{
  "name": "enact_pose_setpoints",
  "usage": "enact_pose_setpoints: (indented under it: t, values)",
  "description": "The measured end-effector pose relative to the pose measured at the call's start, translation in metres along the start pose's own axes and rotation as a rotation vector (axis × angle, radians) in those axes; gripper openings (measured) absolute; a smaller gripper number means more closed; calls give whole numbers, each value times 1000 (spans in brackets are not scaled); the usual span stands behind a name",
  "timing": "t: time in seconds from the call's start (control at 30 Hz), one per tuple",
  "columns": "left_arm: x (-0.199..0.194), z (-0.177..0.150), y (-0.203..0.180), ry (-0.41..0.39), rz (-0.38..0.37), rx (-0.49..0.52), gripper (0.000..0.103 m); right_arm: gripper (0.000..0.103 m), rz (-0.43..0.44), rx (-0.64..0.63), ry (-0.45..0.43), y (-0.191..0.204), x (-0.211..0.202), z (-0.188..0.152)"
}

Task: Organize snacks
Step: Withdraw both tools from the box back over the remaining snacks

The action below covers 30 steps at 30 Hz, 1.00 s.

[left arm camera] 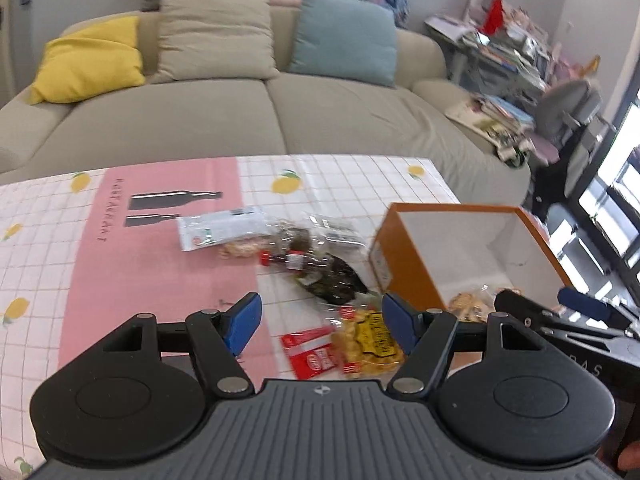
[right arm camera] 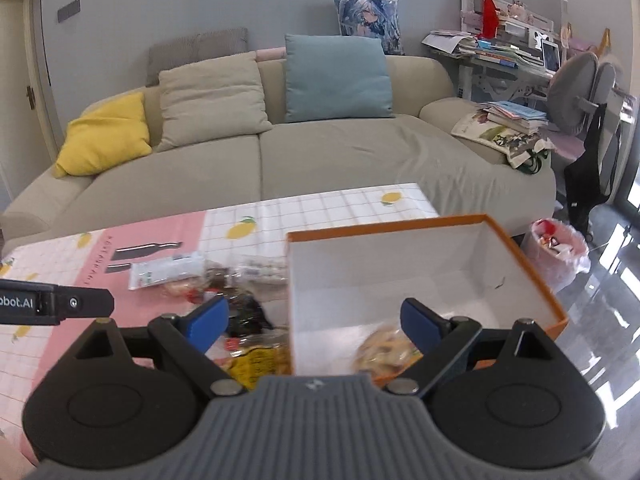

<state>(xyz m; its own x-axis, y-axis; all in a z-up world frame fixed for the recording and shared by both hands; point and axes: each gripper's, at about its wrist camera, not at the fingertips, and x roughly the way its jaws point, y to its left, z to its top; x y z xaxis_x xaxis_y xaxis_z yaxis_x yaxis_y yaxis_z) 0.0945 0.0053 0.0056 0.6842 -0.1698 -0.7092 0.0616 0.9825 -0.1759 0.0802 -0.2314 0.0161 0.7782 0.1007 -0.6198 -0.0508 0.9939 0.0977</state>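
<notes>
A beige sofa point(right arm camera: 280, 152) with yellow, cream and teal cushions fills twelve o'clock under a grey wall point(right arm camera: 160, 0); a cluttered bookshelf point(right arm camera: 508, 40) stands at two o'clock.

right hand-held gripper point(right arm camera: 314, 322): jaws apart, empty | orange box point(right arm camera: 520, 264): one snack bag point(right arm camera: 384, 350) inside | table point(right arm camera: 320, 208)

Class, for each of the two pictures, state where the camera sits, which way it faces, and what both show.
Left wrist view: sits on the left gripper, facing the snack packets and sofa; its open blue fingers show, with the right gripper alongside.
Right wrist view: sits on the right gripper, facing the orange box; its open fingers show.
Both share the box, packets, sofa and table.
</notes>
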Motion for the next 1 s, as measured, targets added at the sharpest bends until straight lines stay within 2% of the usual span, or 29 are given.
enact_pose_setpoints:
  t: [0.17, 0.3, 0.5, 0.57, 0.63, 0.73, 0.9, 1.0]
  values:
    - [-6, -22, 19, -51, 47, -12, 79, 91, -5, 2, -10, 25, -2, -22]
    - [-3, -39, 34, -43, 70, -27, 79, 91, -21, -1, 4, 39, 3, -41]
    - [12, -57, 52, 19, 53, -54, 78, 87, -19, -49, 48, 55, 15, -68]
    - [16, -61, 58, 43, 29, -70, 78, 77, -6, -83, 58, 61, 20, -75]
    - [23, -61, 61, 75, 2, -70, 78, 76, 12, -113, 69, 65, 24, -79]
    - [33, -61, 59, 111, -13, -54, 78, 67, 43, -159, 82, 74, 34, -83]
    - [51, -62, 61, 165, -13, -46, 75, 66, 41, -217, 106, 87, 57, -84]
    - [61, -57, 65, 174, -2, -30, 75, 70, 30, -250, 141, 96, 79, -81]
